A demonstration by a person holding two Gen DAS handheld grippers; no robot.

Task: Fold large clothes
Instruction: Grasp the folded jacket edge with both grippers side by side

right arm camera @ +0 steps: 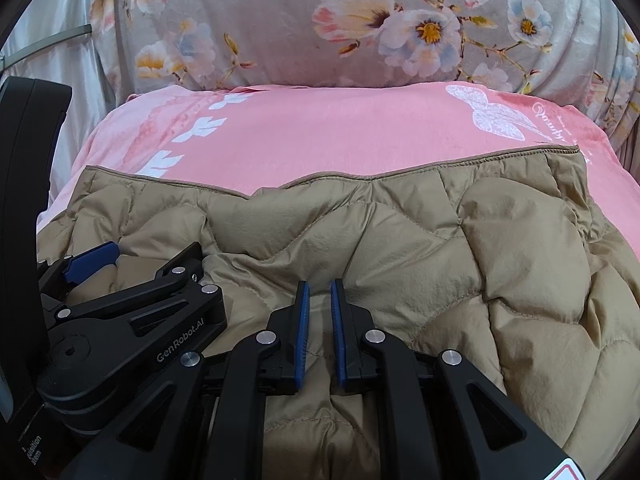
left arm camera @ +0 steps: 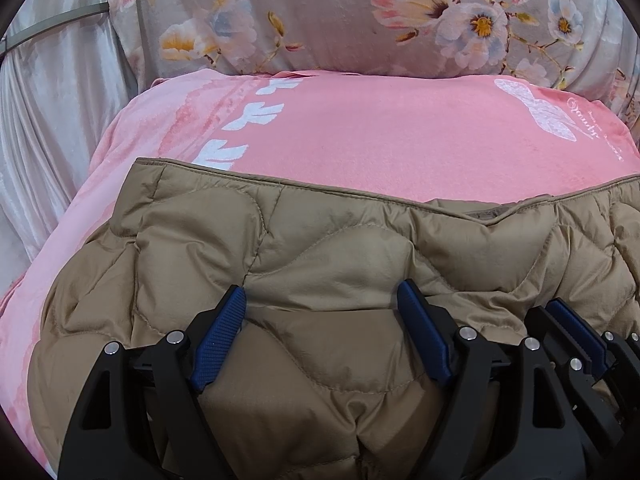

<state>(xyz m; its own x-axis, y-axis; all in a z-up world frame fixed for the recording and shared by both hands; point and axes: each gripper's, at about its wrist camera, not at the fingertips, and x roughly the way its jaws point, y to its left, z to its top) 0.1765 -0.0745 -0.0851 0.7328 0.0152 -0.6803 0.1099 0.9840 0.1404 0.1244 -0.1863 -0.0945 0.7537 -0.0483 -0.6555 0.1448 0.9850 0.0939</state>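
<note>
My left tongs (left arm camera: 322, 296) stand wide apart over the tan quilted jacket (left arm camera: 340, 240); my right tongs (right arm camera: 319, 292) pinch its fabric.

The quilted jacket (left arm camera: 320, 240) lies on a blanket (left arm camera: 380, 132), a floral cushion (left arm camera: 320, 20) behind them

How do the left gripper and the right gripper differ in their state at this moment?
The left gripper has its jaws spread wide over a puffed panel of the tan quilted jacket; the right gripper has its jaws nearly together, with a thin fold of jacket fabric between them. The left gripper pinches nothing; the right gripper appears to clamp the fold. Both have blue pads, sit side by side and rest low on the jacket.
</note>
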